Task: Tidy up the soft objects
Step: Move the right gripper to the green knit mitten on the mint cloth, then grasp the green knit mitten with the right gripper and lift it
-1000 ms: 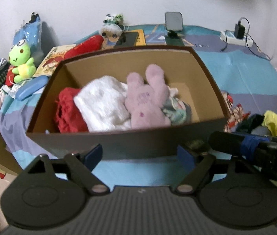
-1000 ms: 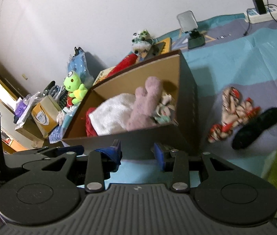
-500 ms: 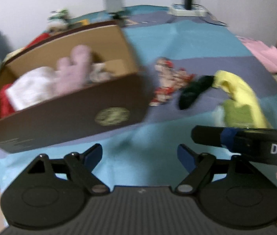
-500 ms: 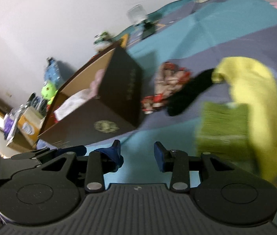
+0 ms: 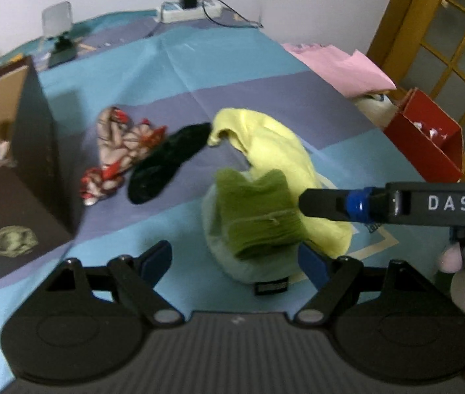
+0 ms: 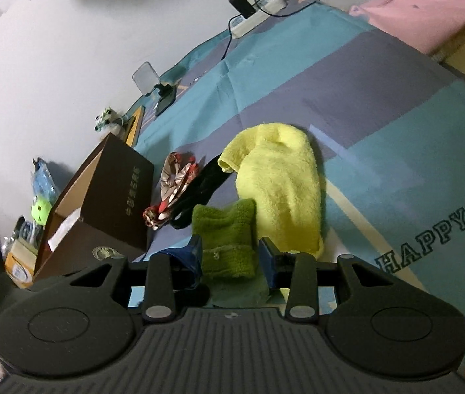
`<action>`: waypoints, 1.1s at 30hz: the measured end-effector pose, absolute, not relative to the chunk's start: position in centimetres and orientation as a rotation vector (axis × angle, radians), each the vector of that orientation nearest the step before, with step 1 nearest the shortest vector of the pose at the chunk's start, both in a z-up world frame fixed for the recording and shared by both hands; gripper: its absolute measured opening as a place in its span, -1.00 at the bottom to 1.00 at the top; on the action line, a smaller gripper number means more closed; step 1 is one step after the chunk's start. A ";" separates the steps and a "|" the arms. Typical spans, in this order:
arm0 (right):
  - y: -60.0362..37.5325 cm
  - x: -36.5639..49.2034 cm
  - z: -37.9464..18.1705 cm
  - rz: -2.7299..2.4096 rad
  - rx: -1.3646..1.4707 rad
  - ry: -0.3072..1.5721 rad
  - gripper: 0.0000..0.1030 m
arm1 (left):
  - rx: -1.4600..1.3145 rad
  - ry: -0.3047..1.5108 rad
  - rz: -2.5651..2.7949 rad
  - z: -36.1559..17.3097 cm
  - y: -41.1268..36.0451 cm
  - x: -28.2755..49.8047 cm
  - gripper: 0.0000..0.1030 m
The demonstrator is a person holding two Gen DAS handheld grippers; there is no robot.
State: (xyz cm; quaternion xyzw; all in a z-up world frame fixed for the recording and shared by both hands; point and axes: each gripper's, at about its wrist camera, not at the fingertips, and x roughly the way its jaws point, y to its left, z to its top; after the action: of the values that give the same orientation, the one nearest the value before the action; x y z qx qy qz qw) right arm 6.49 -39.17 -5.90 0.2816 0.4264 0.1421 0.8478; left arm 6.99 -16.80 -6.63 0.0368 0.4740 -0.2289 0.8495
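Right wrist: black sock [image 6: 199,185] beside box [image 6: 114,190].

Left tool [image 5: 234,261] wide open and empty, right tool [image 6: 230,254] open, fingers apart.

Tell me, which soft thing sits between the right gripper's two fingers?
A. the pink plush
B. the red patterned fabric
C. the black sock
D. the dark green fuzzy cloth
D: the right gripper straddles the dark green fuzzy cloth, fingers either side, jaws open.
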 end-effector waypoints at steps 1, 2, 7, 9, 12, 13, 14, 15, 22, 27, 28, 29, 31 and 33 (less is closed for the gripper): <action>-39.3 6.5 -5.9 0.300 0.604 0.899 -0.58 | 0.079 1.007 -0.483 -6.9 -17.1 7.2 0.60; -39.3 6.6 -5.9 0.302 0.609 0.897 -0.58 | 0.075 1.014 -0.483 -6.9 -17.1 7.2 0.60; -38.7 7.2 -6.1 0.333 0.609 0.894 -0.58 | 0.019 1.010 -0.499 -7.1 -17.1 8.1 0.31; -38.4 7.6 -6.5 0.339 0.608 0.900 -0.59 | 0.006 1.008 -0.511 -7.1 -17.1 8.4 0.07; -38.1 8.1 -7.3 0.336 0.612 0.914 -0.62 | -0.011 1.018 -0.516 -7.6 -17.1 9.0 -0.09; -38.1 8.3 -7.6 0.332 0.617 0.921 -0.62 | -0.019 1.025 -0.516 -7.8 -17.1 9.1 -0.18; -38.0 8.5 -7.8 0.330 0.622 0.931 -0.63 | -0.027 1.029 -0.520 -7.9 -17.1 9.2 -0.26; -37.9 8.7 -8.1 0.331 0.628 0.939 -0.64 | -0.034 1.033 -0.528 -8.1 -17.0 9.3 -0.37; -37.6 9.1 -8.3 0.332 0.616 0.949 -0.85 | -0.060 1.036 -0.552 -8.5 -16.9 9.5 -0.68; -36.6 8.2 -6.7 0.360 0.560 0.888 -0.98 | -0.058 0.991 -0.566 -7.4 -16.1 8.9 -0.73; -36.3 8.2 -6.4 0.367 0.550 0.879 -0.99 | -0.054 0.978 -0.568 -7.1 -15.9 8.6 -0.73; -36.0 8.0 -5.9 0.375 0.536 0.865 -0.99 | -0.049 0.962 -0.570 -6.6 -15.6 8.3 -0.74; -35.3 7.7 -5.2 0.394 0.514 0.844 -0.99 | -0.039 0.936 -0.568 -5.8 -14.9 7.8 -0.74; -34.5 7.6 -4.5 0.417 0.500 0.825 -0.99 | -0.035 0.913 -0.562 -5.0 -14.1 7.4 -0.74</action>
State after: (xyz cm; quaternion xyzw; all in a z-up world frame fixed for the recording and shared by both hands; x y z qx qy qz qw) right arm 7.57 -34.51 -4.46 0.2385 0.3939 0.1989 0.8651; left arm 7.42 -14.06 -4.96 -0.0168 0.4349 -0.2676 0.8596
